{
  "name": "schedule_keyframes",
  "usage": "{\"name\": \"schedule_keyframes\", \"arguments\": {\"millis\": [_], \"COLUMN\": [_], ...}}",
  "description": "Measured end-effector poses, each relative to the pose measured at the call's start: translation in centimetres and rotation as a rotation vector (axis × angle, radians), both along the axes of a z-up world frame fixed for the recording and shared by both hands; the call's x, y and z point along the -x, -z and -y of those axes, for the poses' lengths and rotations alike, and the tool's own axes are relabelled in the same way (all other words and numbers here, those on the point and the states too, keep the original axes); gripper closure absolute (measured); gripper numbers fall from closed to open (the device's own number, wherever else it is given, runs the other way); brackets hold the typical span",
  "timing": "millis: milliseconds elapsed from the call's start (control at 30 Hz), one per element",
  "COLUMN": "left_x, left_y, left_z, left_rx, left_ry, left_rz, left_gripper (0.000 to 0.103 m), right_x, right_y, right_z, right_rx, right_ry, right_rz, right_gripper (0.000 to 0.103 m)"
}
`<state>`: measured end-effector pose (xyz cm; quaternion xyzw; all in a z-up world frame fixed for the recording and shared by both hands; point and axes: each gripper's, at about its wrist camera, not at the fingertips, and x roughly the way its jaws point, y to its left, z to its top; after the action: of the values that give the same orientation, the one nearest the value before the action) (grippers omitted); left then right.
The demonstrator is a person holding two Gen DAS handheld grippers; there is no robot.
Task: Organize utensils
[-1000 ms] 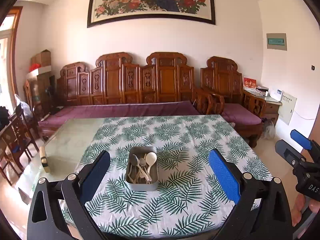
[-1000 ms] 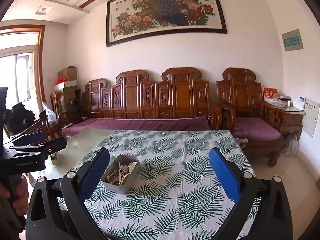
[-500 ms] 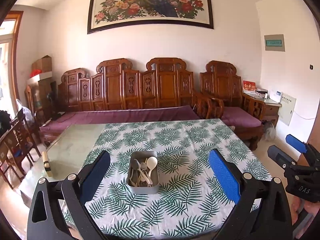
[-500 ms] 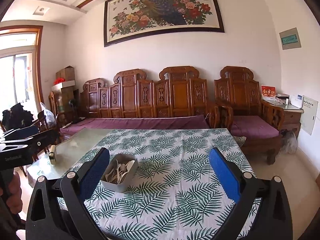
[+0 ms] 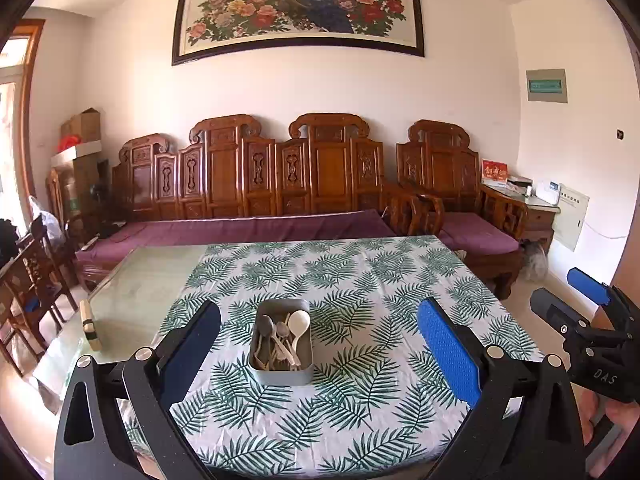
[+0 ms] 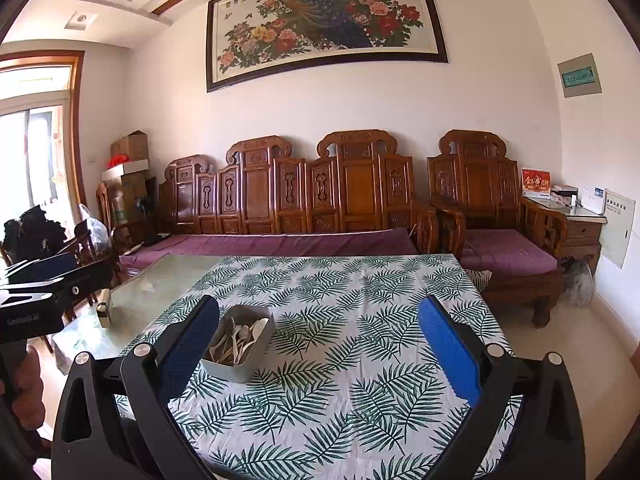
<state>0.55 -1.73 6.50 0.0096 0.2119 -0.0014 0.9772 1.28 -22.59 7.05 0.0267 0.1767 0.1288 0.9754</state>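
— How do the tongs stand?

— The left tongs (image 5: 319, 344) are spread wide and hold nothing; the right tongs (image 6: 319, 342) likewise, gaping and empty. Both hang above the near part of the counter (image 5: 144, 300).

— And the utensils?

— Spoons (image 5: 282, 336) lie heaped in a grey tin (image 5: 280, 374) on the leaf-print cloth (image 5: 360, 280), between the left tongs' fingers (image 5: 448, 348) in that view, and just beside the left finger in the right wrist view.

— Room to move?

— Bare cloth lies all round the tin. Left of the cloth is bare glass, with a small block (image 5: 89, 326) near that edge.

— Anything unclear?

— The spoons overlap, so I cannot count them. The counter's near edge is hidden behind the tongs' frames.
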Motion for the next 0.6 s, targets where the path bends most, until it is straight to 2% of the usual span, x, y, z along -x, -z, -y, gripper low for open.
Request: {"name": "schedule_keyframes", "arguments": {"millis": [600], "left_x": [0.02], "left_y": [0.38], "left_z": [0.14], "left_rx": [0.004], "left_ry": [0.007], "left_rz": [-0.008], "left_gripper": [0.008], "right_x": [-0.03], "right_y": [-0.01], "right_z": [0.04], "right_rx": [-0.001], "right_ry": [-0.001], "right_rz": [0.000], "right_gripper": [0.003]}}
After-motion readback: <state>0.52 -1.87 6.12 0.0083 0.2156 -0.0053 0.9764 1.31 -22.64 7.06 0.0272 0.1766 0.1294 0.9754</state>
